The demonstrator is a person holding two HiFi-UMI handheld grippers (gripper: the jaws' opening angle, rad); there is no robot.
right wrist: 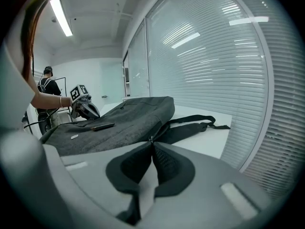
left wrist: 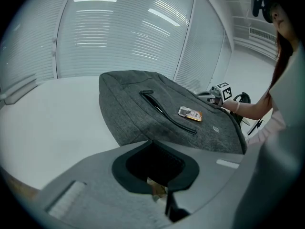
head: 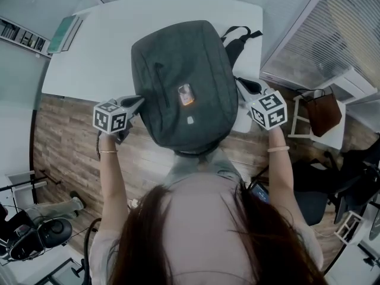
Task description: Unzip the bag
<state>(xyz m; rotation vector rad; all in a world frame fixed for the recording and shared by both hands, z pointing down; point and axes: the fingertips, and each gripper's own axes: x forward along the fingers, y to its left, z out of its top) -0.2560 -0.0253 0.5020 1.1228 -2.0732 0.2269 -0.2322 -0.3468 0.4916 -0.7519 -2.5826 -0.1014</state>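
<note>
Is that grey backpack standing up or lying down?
Lying down. The backpack rests flat on the white table, front pocket facing up, and its straps trail across the tabletop beside it.

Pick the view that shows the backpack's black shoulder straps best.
The right gripper view: the black padded shoulder straps lie in full beside the dark grey fabric backpack on the white table. The head view shows only a short loop past the backpack's far corner; the left gripper view shows none, the backpack hiding them.
</note>
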